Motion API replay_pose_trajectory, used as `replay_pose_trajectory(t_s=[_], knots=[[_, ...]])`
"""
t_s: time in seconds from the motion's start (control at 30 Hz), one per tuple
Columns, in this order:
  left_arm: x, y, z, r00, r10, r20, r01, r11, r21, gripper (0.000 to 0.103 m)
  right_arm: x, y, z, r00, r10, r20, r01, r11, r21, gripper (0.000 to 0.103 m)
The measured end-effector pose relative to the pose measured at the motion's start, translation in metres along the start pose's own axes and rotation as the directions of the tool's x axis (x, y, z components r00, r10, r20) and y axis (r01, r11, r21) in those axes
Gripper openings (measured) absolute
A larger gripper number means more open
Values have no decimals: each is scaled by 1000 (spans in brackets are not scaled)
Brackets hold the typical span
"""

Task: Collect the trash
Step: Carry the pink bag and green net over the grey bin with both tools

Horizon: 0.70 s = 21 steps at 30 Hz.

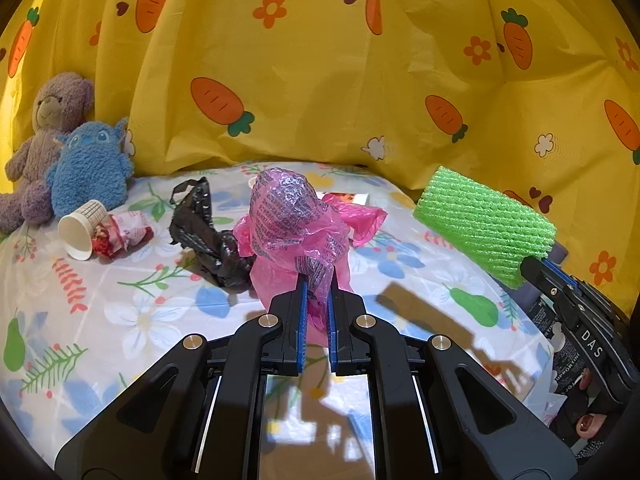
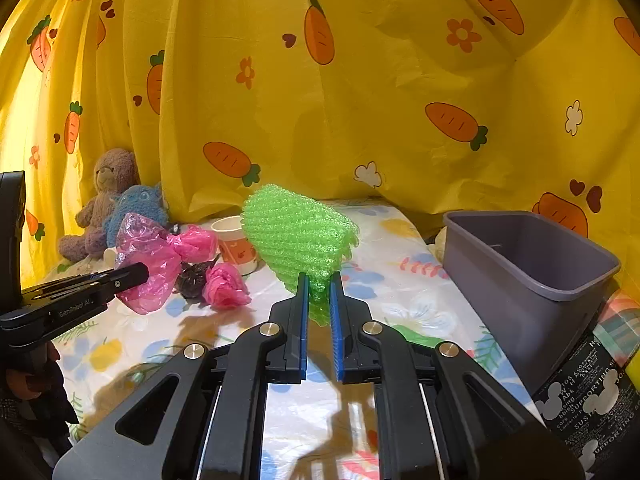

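My left gripper (image 1: 317, 284) is shut on a crumpled pink plastic bag (image 1: 296, 224) and holds it above the table; the bag also shows in the right wrist view (image 2: 148, 264). My right gripper (image 2: 319, 282) is shut on a green foam net (image 2: 298, 236), lifted off the table; it shows at the right of the left wrist view (image 1: 486, 226). A grey bin (image 2: 532, 280) stands to the right of the right gripper. A black bag (image 1: 204, 232), a paper cup (image 1: 82, 230) and a red wrapper (image 1: 124, 234) lie on the table.
Two plush toys, purple (image 1: 44, 140) and blue (image 1: 90, 168), sit at the back left. A yellow carrot-print curtain (image 1: 320, 72) hangs behind the table. Another pink wad (image 2: 226, 286) and an orange paper cup (image 2: 236, 244) lie on the flowered tablecloth (image 1: 140, 312).
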<state>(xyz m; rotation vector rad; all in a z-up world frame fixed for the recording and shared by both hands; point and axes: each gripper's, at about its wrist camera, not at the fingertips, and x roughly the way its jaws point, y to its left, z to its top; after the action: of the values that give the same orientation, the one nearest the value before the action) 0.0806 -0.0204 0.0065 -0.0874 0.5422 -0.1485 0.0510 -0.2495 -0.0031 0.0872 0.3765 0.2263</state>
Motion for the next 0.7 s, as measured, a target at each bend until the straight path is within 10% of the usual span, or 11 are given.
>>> replay_pose_trajectory(t_s=[0.4,0.7], knots=[[14,-119,62,981,-185,57,173,970,172,7,-18,-81,31,970,-230,76,228,973,39,11],[66,-205,87,931,-365,18,349,903,250,7,-3,-152,39,927,-375,9,372,921,119,11]])
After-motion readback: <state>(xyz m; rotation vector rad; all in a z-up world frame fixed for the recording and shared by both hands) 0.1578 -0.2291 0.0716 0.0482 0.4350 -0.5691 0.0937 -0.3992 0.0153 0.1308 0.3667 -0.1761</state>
